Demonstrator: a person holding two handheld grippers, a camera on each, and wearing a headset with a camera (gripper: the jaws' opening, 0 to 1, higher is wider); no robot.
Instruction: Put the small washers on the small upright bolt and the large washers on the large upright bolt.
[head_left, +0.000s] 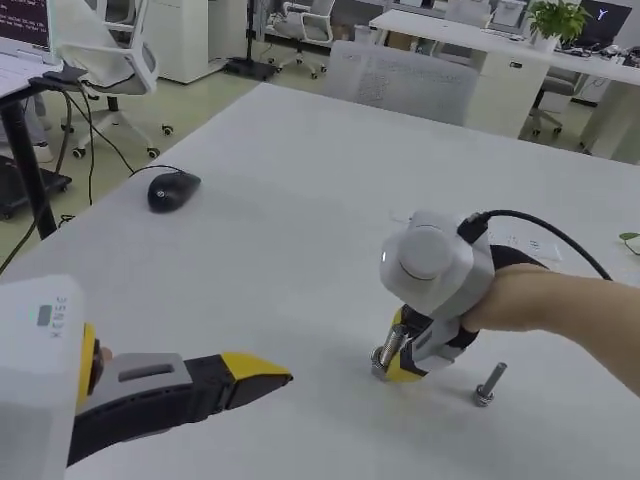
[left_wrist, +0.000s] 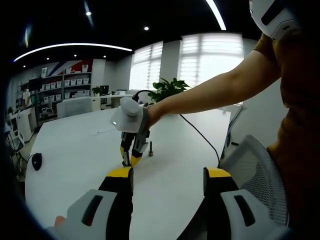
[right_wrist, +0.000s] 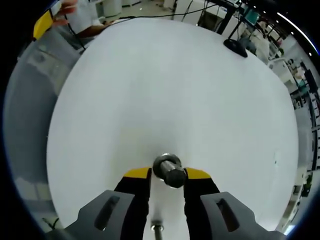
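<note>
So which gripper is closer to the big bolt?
Right. The right gripper has the big bolt between its jaws. The left gripper is open and well apart from it, pointing toward it.

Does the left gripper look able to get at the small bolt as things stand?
Probably not directly. The right gripper, closed on the large bolt, sits between the left gripper and the small bolt, so the left one would have to go around it.
</note>
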